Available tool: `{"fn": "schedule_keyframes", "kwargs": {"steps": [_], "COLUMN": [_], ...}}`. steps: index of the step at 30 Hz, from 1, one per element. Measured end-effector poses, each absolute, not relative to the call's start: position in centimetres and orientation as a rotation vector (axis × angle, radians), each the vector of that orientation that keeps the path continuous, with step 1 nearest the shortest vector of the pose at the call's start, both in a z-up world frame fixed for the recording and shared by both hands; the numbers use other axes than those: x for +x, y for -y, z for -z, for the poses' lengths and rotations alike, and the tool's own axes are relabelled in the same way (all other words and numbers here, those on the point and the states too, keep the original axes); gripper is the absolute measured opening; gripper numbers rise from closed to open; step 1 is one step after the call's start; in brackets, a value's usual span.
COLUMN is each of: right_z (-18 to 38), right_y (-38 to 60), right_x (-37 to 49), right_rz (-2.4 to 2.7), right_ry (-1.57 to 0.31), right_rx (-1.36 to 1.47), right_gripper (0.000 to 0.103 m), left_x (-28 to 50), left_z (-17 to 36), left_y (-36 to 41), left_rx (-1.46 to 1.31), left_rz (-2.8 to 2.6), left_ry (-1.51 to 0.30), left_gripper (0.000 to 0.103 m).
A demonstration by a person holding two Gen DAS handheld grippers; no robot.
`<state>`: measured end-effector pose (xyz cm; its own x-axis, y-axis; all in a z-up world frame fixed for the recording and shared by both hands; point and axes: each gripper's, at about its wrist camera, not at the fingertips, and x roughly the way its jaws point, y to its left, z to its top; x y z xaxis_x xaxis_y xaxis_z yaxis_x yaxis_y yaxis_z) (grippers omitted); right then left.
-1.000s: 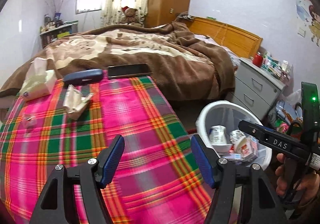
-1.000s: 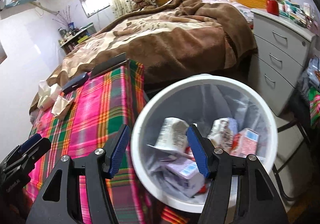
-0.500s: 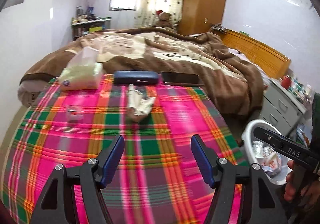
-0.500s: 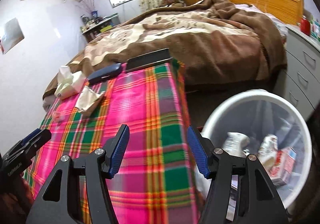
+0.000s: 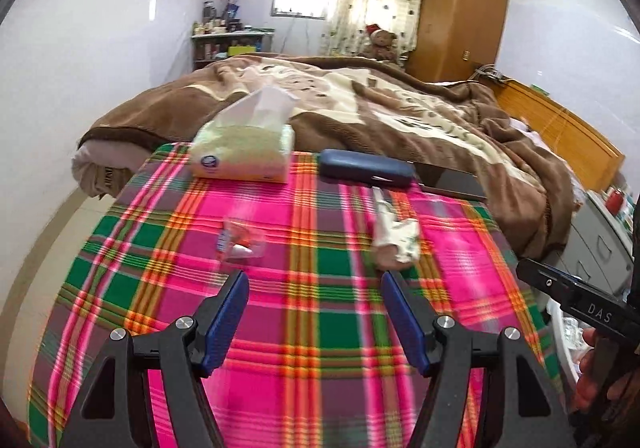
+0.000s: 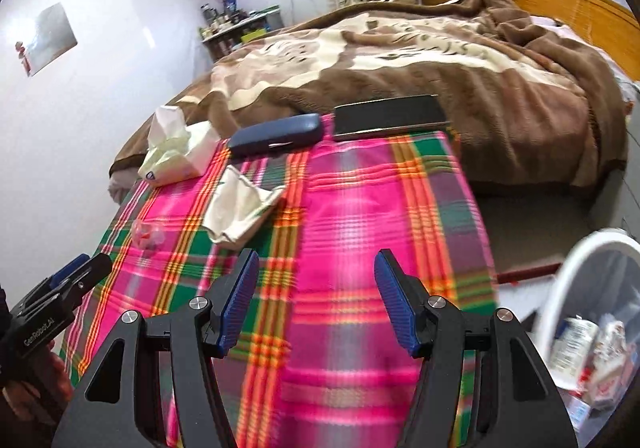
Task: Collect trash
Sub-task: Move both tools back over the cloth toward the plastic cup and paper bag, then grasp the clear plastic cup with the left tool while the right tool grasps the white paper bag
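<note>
1. Tabletop [image 5: 320,312]: pink, green and orange plaid cloth, set against a bed [image 5: 400,116] with a brown plush blanket.
2. Back edge: soft tissue pack [image 5: 244,152], navy oblong case [image 5: 366,170], flat dark tablet [image 6: 390,116].
3. Trash: crumpled cream paper [image 6: 244,208] and a small clear wrapper [image 5: 242,242], both ahead of the tools, untouched.
4. White round bin [image 6: 568,288], low right, holding cartons.
5. Left tool [image 5: 314,310], right tool [image 6: 316,292]: jaws wide, empty.
</note>
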<state>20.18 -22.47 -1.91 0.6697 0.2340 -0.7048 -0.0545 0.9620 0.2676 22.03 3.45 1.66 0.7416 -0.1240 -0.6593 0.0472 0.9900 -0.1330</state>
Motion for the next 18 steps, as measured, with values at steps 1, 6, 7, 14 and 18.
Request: {"fn": "schedule_keyframes", "kwargs": {"steps": [1, 6, 7, 14, 18], "right_z": [2.0, 2.6, 2.6, 3.9, 4.6], "right_y": [21.9, 20.3, 19.9, 17.8, 17.2], "right_x": [20.6, 22.5, 22.9, 25.4, 26.3], "right_rz": [-0.17, -0.186, -0.192, -0.235, -0.243], "right_ry": [-0.825, -0.848, -0.847, -0.895, -0.915], "right_rx": [0.222, 0.218, 0.21, 0.214, 0.222], "right_gripper": [0.061, 0.061, 0.061, 0.061, 0.061], "left_x": [22.4, 24.3, 24.9, 27.5, 29.0], "left_z": [-1.6, -0.7, -0.4, 1.0, 2.0], "left_y": [-3.9, -5.8, -6.2, -7.7, -8.3], "left_rx": [-0.111, -0.104, -0.103, -0.107, -0.103], "left_rz": [0.088, 0.054, 0.045, 0.025, 0.018], "left_ry": [-0.731, -0.749, -0.756, -0.783, -0.805], "left_gripper": [0.068, 0.068, 0.068, 0.068, 0.069]}}
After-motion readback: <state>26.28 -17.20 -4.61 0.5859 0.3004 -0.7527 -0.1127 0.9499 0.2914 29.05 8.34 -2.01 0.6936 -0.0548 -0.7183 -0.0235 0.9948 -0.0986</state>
